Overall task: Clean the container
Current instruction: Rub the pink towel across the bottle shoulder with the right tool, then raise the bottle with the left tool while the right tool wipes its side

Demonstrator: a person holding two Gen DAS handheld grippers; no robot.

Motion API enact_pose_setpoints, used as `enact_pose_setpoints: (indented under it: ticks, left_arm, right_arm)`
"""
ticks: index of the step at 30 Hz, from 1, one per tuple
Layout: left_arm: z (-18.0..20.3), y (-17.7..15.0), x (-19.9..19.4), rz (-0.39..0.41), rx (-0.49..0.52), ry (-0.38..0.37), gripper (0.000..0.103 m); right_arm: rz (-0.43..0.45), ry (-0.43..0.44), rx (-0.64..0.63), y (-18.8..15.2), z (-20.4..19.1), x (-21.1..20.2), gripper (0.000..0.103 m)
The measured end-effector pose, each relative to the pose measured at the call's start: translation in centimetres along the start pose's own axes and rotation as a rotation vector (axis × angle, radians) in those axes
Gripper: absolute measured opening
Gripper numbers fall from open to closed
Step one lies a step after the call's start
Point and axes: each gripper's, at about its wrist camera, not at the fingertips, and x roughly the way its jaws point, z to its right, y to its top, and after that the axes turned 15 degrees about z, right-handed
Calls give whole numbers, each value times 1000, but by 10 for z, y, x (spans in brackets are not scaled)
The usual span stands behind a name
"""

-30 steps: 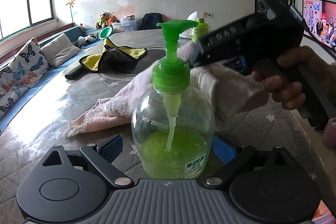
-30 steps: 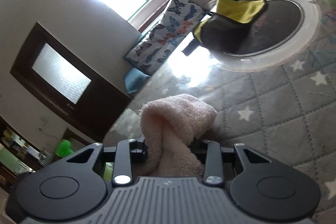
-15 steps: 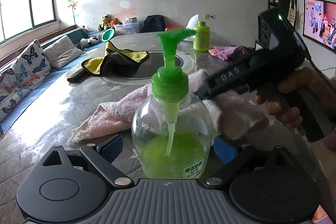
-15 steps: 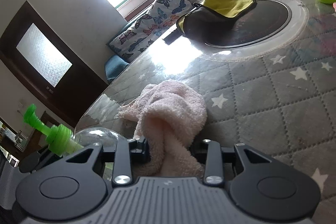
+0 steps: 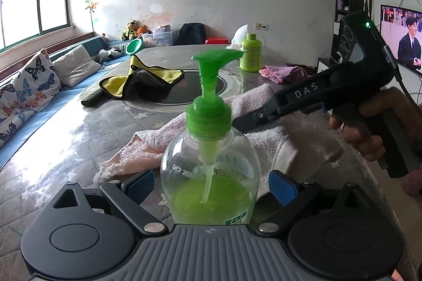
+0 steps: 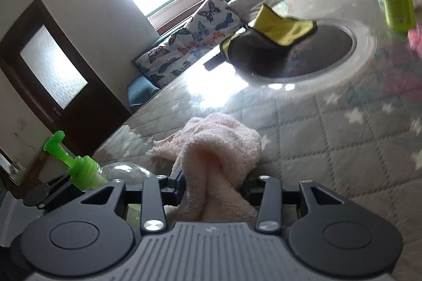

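My left gripper [image 5: 211, 184] clamps the soap bottle [image 5: 211, 175] upright on the table [image 5: 66, 146], my right gripper [image 6: 213, 186] pinches the pink towel [image 6: 219, 149] just behind it; next, wiping the bottle's side.

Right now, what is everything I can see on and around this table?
Pump bottle: one, clear with green liquid and green pump, near edge, between the left gripper's fingers.
Towel: one, pale pink, lying behind the bottle, one end pinched by the right gripper.
Cloth: one, yellow and grey, across the dark round inset mid-table.
Capped bottle: one, lime green, far side.
Rag: one, darker pink, beside the capped bottle.
Table: one, grey quilted star cover.
Cushion: one, butterfly print, on the blue bench at left.
TV: one, switched on, right wall.
Left gripper: black, blue pads, around the bottle.
Right gripper: black, shut on the towel.
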Motion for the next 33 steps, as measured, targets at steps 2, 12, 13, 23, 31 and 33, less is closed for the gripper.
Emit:
enact_pose_setpoints:
  ticks: [2, 12, 13, 23, 31, 33]
  left_arm:
    - [1, 1, 0, 4, -3, -3, 96]
    - [3, 7, 4, 17, -20, -4, 96]
    - [3, 7, 5, 17, -22, 0, 96]
    - [7, 7, 13, -18, -104, 81, 96]
    - [5, 6, 14, -13, -128, 105, 98]
    - [5, 5, 15, -16, -124, 103, 98]
  right_arm:
    - [5, -36, -64, 3, -7, -3, 55]
    - [52, -120, -218, 8, -18, -16, 76]
    - [58, -121, -220, 9, -18, -17, 78]
    - [22, -91, -200, 19, -10, 20, 88]
    - [-53, -83, -217, -1, -11, 43, 78]
    - [-58, -84, -234, -7, -13, 42, 71]
